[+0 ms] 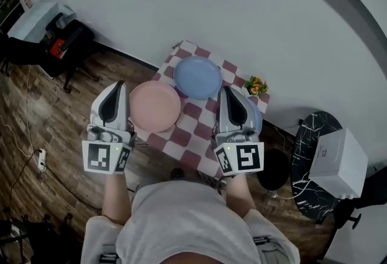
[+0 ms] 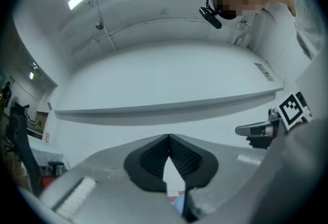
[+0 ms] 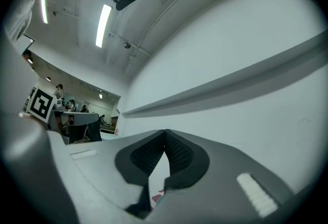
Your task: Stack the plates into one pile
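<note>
We see three round plates lying flat and face up on the small table (image 1: 181, 147), so none has a long axis or points any way. The pink plate (image 1: 155, 106) sits at the left. The blue plate (image 1: 198, 77) lies just beyond it toward the wall, and their rims seem to touch, though we cannot be sure from this height. A third plate (image 1: 256, 115), pale blue, shows only as a sliver behind the right gripper (image 1: 225, 91). The two in plain view are smooth and matte, with shallow raised rims, and hold nothing. A checked cloth (image 1: 199, 113) of dull red and white squares covers the table, and a small flower pot (image 1: 256, 86) stands at its far right corner. Our left gripper (image 1: 120, 84) hovers over the table's left edge beside the pink plate, its ribbed black pads (image 2: 151, 160) pressed together on nothing. The right gripper's jaws are likewise closed and empty. To the right, a round black marbled side table (image 1: 305, 154) carries a white box (image 1: 337, 163).
</note>
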`<state>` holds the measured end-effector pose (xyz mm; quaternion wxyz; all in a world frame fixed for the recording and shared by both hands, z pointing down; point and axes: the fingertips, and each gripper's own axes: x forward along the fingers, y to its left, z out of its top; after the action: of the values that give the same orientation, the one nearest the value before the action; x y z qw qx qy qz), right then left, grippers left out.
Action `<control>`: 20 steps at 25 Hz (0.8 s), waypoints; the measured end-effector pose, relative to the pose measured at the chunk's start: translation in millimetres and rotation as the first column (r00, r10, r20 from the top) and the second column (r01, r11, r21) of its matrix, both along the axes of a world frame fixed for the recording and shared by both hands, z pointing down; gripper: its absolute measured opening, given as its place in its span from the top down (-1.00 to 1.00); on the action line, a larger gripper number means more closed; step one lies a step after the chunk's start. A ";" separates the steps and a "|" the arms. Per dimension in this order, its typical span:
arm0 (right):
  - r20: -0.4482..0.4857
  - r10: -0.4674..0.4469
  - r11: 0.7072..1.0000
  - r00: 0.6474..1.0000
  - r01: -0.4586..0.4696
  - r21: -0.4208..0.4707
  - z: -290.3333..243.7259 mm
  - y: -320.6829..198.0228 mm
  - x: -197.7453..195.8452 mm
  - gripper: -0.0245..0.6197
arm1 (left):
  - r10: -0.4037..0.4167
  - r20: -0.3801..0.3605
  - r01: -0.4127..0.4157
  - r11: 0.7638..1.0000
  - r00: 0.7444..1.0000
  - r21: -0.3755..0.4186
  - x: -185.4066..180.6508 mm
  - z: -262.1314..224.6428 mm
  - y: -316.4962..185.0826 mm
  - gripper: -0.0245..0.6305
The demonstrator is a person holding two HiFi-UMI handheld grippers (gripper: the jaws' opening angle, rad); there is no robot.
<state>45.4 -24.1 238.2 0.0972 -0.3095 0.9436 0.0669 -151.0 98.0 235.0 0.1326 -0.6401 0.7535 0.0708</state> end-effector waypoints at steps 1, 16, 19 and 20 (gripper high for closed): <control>0.002 -0.007 1.000 1.000 0.007 -0.006 1.7 -3.7 -1.4 0.92 | -0.003 -0.006 0.003 1.000 1.000 -0.005 -0.3 2.5 -2.6 0.91; -0.032 -0.031 0.996 0.999 0.029 -0.083 30.3 -47.3 -45.5 0.92 | 0.013 -0.051 -0.018 0.995 0.999 -0.103 -35.3 35.0 -53.2 0.91; -0.043 -0.023 0.994 0.999 0.018 -0.110 37.4 -61.1 -61.3 0.92 | 0.019 -0.066 -0.028 0.992 0.998 -0.127 -53.4 41.9 -69.2 0.91; -0.049 -0.021 0.992 0.999 0.015 -0.122 41.1 -65.8 -67.5 0.92 | 0.022 -0.071 -0.031 0.990 0.997 -0.138 -59.8 45.1 -74.4 0.91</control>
<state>-22.0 -90.0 279.4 0.0549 -0.3045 0.9508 0.0162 -210.8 23.6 280.1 0.0603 -0.6548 0.7522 0.0422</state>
